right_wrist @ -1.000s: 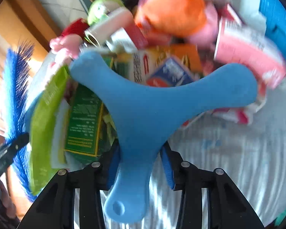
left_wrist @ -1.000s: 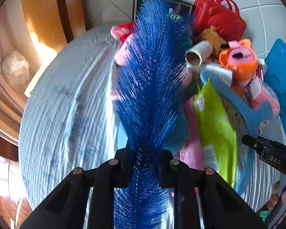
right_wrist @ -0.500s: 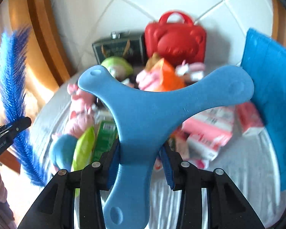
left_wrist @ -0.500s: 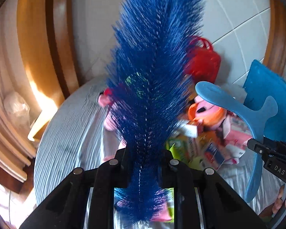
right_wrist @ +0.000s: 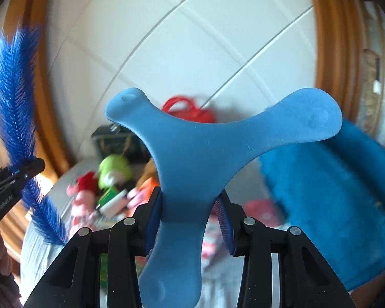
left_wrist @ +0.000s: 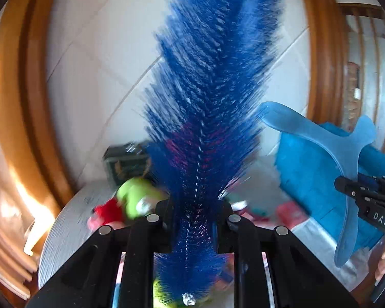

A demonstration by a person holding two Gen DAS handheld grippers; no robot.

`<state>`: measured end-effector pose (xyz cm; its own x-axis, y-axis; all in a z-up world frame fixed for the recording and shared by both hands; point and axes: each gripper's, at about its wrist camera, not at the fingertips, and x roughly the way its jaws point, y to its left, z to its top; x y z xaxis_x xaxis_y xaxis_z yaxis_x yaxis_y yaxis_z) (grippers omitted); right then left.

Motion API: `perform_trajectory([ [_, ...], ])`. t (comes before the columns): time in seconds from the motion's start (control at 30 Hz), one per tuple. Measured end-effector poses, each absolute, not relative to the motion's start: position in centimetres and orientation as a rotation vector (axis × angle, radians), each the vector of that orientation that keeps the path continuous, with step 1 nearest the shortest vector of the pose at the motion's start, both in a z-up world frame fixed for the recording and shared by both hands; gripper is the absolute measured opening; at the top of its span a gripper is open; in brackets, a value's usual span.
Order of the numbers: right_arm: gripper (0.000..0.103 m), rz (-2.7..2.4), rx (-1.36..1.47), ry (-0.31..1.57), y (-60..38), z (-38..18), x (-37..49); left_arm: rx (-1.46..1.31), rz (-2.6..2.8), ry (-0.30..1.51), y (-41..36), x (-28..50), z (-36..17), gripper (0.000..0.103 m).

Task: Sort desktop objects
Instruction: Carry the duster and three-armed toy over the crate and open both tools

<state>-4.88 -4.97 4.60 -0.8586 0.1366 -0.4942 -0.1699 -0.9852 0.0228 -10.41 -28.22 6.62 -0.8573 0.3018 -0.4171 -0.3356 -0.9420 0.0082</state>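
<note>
Deep-blue bristly feather-shaped brush point(left_wrist: 205, 107), clamped near its lower stem by the fully closed left tool point(left_wrist: 196, 213), stands upright above the pile of toys point(right_wrist: 110, 187) on the grey worktop point(left_wrist: 69, 233). The light-blue three-armed foam boomerang point(right_wrist: 192, 159) sits pinched by one arm in the part-open right tool point(right_wrist: 190, 220), just beside a blue fluffy mat point(right_wrist: 333, 200). Risk: thin stem may pivot or slip; boomerang's wide arms may snag the brush or mat if the tools converge.
</note>
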Motion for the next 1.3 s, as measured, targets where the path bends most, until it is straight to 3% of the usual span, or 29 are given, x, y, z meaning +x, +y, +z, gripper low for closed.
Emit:
perform_trajectory([
  [0.2, 0.040, 2.822, -0.652, 0.085, 3.6, 8.1, -2.6, -0.507, 2.664, 0.148, -18.2, -9.8, 10.0, 0.019],
  [0.5, 0.040, 2.803, -0.504, 0.015, 22.6, 11.2, -1.8, -0.246, 2.673, 0.120, 4.1, -8.1, 17.7, 0.019],
  [0.8, 0.040, 2.767, -0.546, -0.059, 38.9, 13.8, -2.7, -0.138, 2.637, 0.038, 21.0, -6.4, 25.3, 0.019],
  [0.97, 0.040, 2.763, -0.616, -0.087, 42.6, 12.2, -3.7, -0.307, 2.656, 0.072, 25.9, -7.5, 22.7, 0.019],
  [1.1, 0.040, 2.773, -0.708, -0.110, 43.2, 9.8, -5.2, -0.602, 2.641, 0.081, 27.0, -9.5, 17.3, 0.019],
  [1.3, 0.040, 2.785, -0.776, -0.172, 41.8, 7.5, -7.5, -0.834, 2.607, 0.137, 27.6, -9.4, 11.1, 0.019],
])
